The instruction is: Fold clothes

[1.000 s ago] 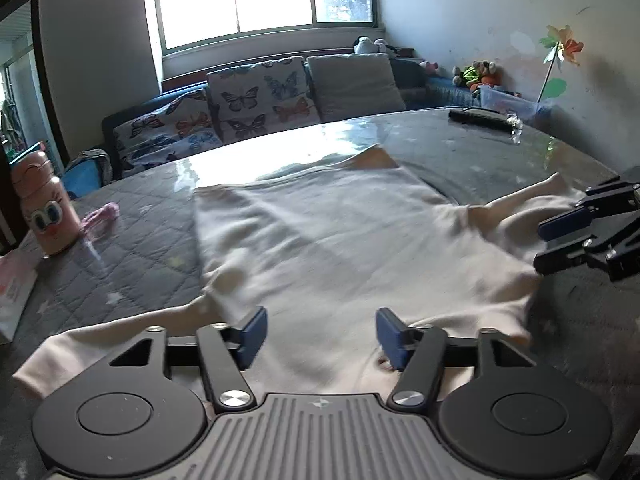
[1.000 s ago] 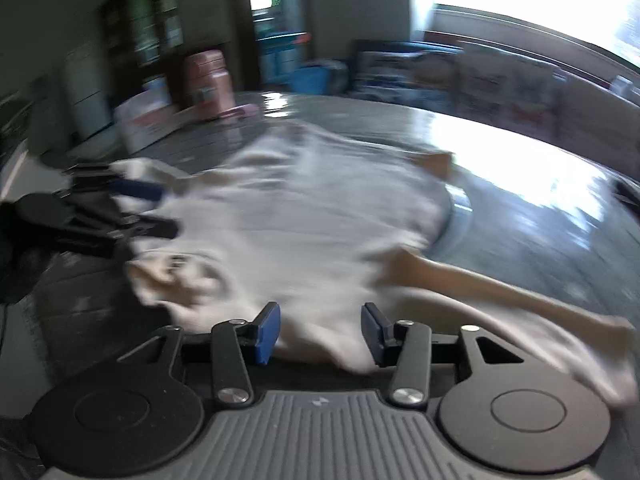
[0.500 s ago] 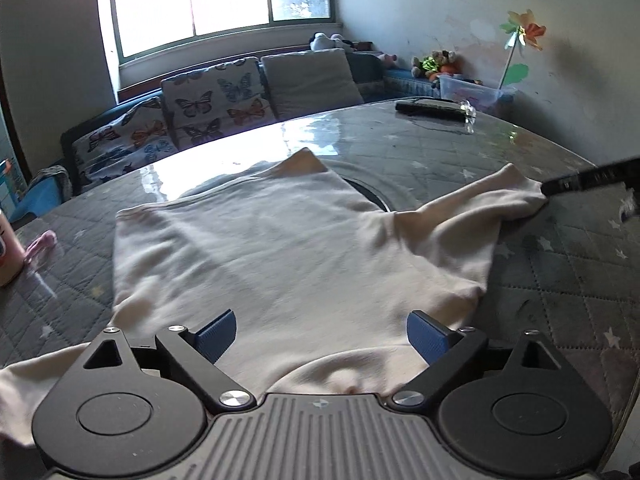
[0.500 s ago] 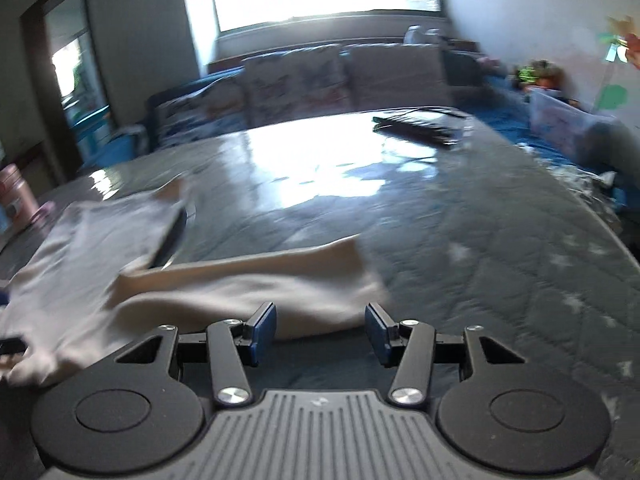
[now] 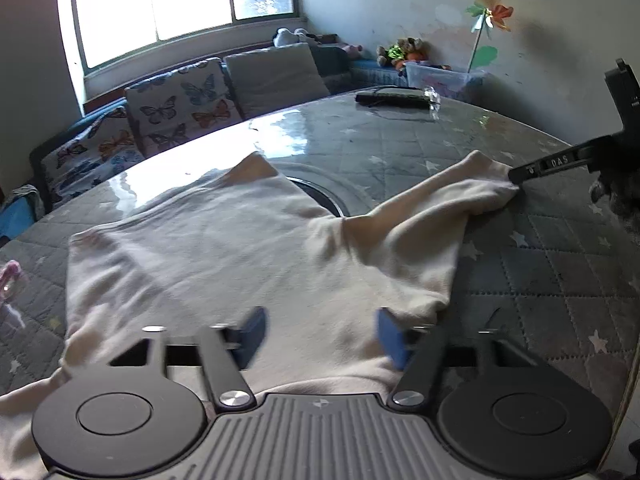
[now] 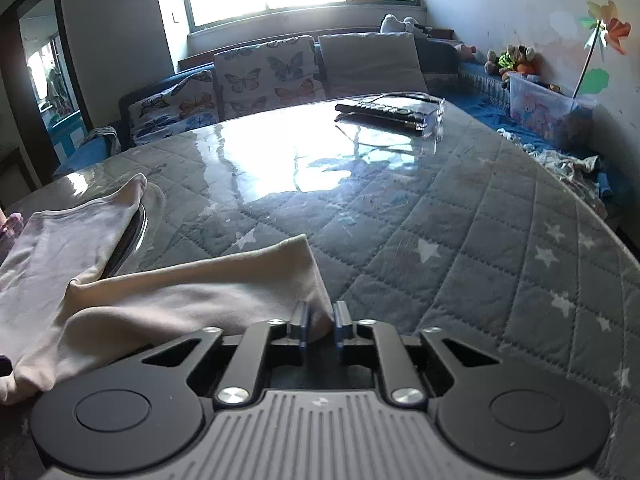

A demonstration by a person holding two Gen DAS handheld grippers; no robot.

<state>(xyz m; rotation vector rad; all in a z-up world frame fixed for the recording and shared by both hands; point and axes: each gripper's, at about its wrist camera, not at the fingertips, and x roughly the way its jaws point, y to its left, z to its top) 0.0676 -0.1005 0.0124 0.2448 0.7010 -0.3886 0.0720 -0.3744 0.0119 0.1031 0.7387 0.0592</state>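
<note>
A cream long-sleeved shirt (image 5: 240, 260) lies spread on the grey quilted table (image 5: 560, 280). My left gripper (image 5: 320, 336) hovers at the shirt's near edge by the neckline. Its jaws are closing, with cloth lying between the blue pads (image 5: 252, 334), which do not press it. One sleeve (image 5: 440, 200) stretches to the right, where my right gripper (image 5: 516, 178) pinches the cuff. In the right wrist view the right gripper (image 6: 319, 320) is shut on the sleeve's end (image 6: 200, 292), and cloth bunches between the pads.
A black remote (image 6: 380, 112) and a clear plastic stand (image 6: 438, 120) lie at the table's far side. A round inset (image 5: 320, 196) shows beside the shirt's hem. A pink item (image 5: 8, 280) lies at the left edge. Sofa cushions (image 5: 180, 108) stand behind.
My right gripper swung from the shirt's body out to the sleeve's end and shut on the cuff. My left gripper slid along the near edge; its jaws widened, then narrowed.
</note>
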